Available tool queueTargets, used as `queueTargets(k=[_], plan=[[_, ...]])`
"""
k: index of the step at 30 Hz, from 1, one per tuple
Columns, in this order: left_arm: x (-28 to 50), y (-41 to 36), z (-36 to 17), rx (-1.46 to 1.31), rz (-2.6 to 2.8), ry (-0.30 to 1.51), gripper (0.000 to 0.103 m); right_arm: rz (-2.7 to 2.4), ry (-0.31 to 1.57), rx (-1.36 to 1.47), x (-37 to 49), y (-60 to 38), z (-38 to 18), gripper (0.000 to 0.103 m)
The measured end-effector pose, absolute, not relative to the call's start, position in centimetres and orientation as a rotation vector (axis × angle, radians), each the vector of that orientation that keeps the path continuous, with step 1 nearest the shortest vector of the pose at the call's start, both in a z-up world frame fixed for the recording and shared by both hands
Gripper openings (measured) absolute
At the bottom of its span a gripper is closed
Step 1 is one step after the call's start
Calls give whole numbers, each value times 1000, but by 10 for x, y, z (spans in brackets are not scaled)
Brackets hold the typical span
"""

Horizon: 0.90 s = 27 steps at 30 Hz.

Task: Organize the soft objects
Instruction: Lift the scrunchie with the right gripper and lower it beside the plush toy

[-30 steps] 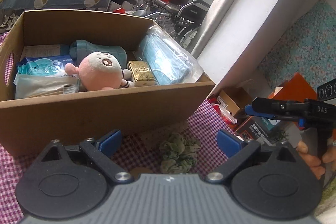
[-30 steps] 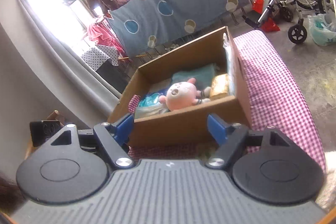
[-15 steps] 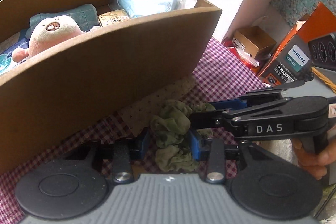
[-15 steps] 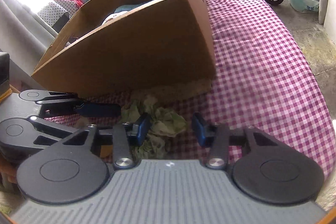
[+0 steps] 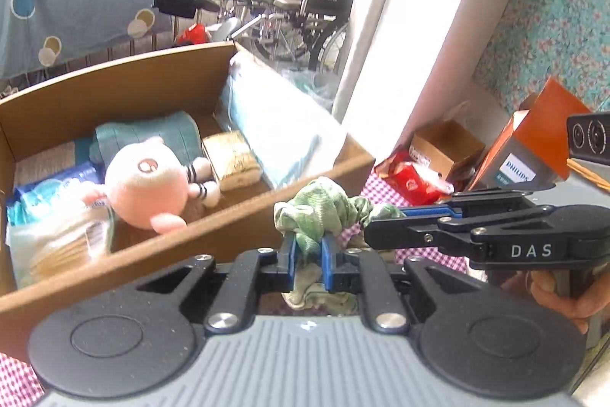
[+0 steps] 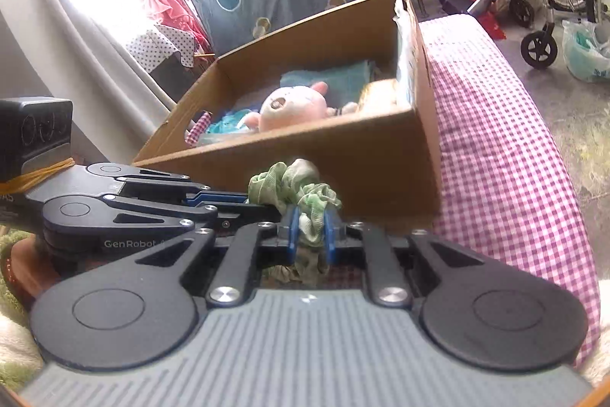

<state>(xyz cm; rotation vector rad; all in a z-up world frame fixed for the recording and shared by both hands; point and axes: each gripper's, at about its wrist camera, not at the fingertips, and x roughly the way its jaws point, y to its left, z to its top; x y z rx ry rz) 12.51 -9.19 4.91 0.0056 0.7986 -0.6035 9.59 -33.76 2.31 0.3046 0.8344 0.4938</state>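
Observation:
A crumpled green scrunchie-like cloth [image 5: 320,205] is lifted just before the near wall of the cardboard box [image 5: 114,90]. My left gripper [image 5: 307,243] has its blue pads pressed on the cloth's lower part, its jaws closing the last bit. From the right, my right gripper [image 5: 383,218] pinches the same cloth. In the right wrist view the right gripper [image 6: 310,220] squeezes the green cloth [image 6: 289,182], jaws closing, and the left gripper [image 6: 263,205] comes in from the left. The box [image 6: 343,155] holds a pink plush [image 5: 145,178] among folded cloths and packets.
A pink checked cloth [image 6: 495,140] covers the surface under the box. An orange Philips carton [image 5: 533,147], a small brown box [image 5: 446,143] and a red packet [image 5: 411,178] crowd the right. A wheelchair [image 5: 305,6] stands behind. A hand [image 5: 564,296] holds the right gripper.
Both grippers went from wide open to shut on the green cloth, which has come up off the checked cloth. The views rose, so the inside of the box shows again.

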Motion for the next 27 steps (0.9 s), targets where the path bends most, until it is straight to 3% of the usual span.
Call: queueTargets(k=[5, 9, 18, 20, 21, 27], plan=[[144, -61, 93, -72, -578, 678, 14, 595, 695, 282, 109, -326, 81, 13], [179, -37, 86, -137, -507, 735, 14, 664, 677, 250, 157, -307, 106, 13], [224, 6, 14, -279, -432, 1028, 18, 708, 1156, 273, 281, -252, 55, 17], [224, 15, 9, -313, -422, 1038, 26, 699, 1261, 253, 293, -242, 38, 31], [223, 19, 10, -327, -420, 1030, 26, 691, 1314, 232, 297, -237, 31, 32], [211, 43, 24, -380, -388, 937, 38, 660, 1318, 200, 301, -232, 35, 34]])
